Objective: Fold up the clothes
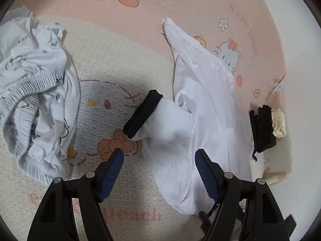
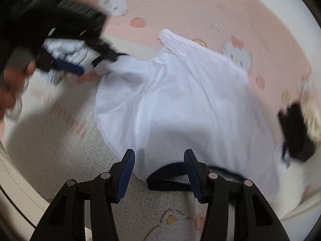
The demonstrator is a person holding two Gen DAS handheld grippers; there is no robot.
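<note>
A white T-shirt (image 1: 202,108) with dark navy trim lies crumpled on a pink and cream cartoon mat (image 1: 124,46). Its sleeve with a navy cuff (image 1: 142,114) points left. My left gripper (image 1: 159,154) is open, its jaws either side of the shirt's lower part, holding nothing. In the right wrist view the same shirt (image 2: 180,100) spreads across the mat. My right gripper (image 2: 159,154) is open just above the shirt's navy collar (image 2: 168,178). The left gripper (image 2: 69,68) shows blurred at the upper left by the sleeve.
A crumpled white printed garment with an elastic waistband (image 1: 36,92) lies at the left of the mat. Folded black and cream clothes (image 1: 264,126) sit at the mat's right edge, also in the right wrist view (image 2: 297,132). White floor (image 1: 301,80) lies beyond the mat.
</note>
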